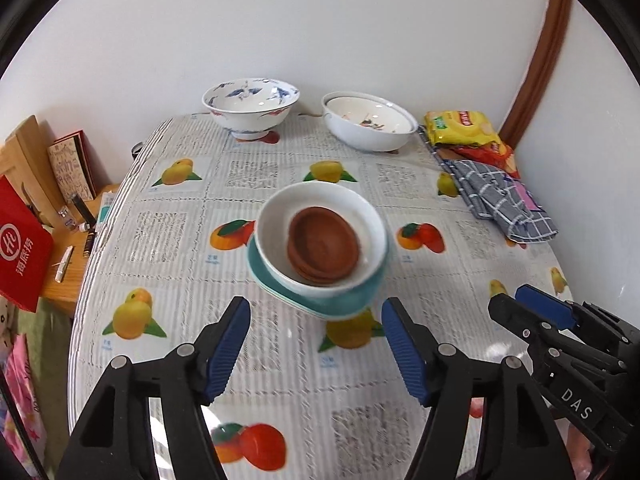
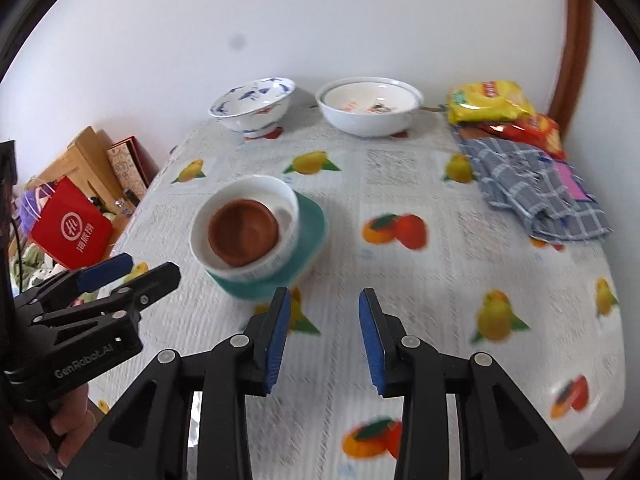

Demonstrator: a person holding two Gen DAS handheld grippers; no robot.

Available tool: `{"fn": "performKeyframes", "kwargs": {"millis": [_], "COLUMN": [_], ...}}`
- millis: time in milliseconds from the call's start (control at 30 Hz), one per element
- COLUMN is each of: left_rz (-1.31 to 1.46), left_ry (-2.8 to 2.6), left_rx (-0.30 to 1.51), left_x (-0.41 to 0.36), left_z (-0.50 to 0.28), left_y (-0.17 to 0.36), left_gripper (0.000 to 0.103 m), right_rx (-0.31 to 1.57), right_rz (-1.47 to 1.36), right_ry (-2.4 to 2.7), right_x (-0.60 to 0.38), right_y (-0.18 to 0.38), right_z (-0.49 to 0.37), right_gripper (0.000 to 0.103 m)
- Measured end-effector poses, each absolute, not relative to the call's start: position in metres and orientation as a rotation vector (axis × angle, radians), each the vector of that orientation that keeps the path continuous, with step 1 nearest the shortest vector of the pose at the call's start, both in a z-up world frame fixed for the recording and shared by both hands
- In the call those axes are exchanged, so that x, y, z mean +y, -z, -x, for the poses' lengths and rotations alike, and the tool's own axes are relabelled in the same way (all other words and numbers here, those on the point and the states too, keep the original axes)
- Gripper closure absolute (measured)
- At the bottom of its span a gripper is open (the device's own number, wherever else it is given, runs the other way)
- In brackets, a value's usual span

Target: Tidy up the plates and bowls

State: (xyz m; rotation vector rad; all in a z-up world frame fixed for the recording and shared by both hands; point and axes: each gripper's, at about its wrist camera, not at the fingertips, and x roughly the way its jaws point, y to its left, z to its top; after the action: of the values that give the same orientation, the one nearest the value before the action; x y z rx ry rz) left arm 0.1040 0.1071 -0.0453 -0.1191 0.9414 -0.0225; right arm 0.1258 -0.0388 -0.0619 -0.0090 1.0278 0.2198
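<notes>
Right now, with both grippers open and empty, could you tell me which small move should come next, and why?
Probably reach the right gripper forward toward the plain white bowl at the table's far edge. It and the blue-patterned bowl stand loose, while the stack already holds brown dishes in a white bowl on a teal plate.

- Home dining corner, white walls
- Table (image 1: 280, 380) under fruit-print cloth
- Patterned bowl (image 1: 251, 106), snack packets (image 1: 460, 128), checked tea towel (image 1: 504, 204)
- Cluttered wooden side table (image 1: 68, 264)
</notes>
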Motion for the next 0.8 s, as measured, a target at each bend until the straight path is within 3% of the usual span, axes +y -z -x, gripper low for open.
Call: {"fn": "performKeyframes", "kwargs": {"millis": [167, 333, 800], "left_rz": [0.112, 0.121, 0.075], "left_ry": [0.033, 0.025, -0.020], "left_rx": [0.883, 0.849, 0.789], "left_x": [0.087, 0.073, 0.052], "left_z": [-0.076, -0.046, 0.009], "left_y": [0.029, 0.018, -0.001], "left_gripper": [0.026, 0.016, 0.015], "right_rx": [0.949, 0.890, 0.857], "right_rz": [-0.040, -0.052, -0.032], "right_ry": [-0.170, -0.108, -0.071], "right_x": [-0.073, -0.098, -0.120], "right_y": [0.036, 0.015, 0.005], "right_z": [-0.090, -0.054, 0.005], "right_gripper": [0.033, 0.015, 0.015]}}
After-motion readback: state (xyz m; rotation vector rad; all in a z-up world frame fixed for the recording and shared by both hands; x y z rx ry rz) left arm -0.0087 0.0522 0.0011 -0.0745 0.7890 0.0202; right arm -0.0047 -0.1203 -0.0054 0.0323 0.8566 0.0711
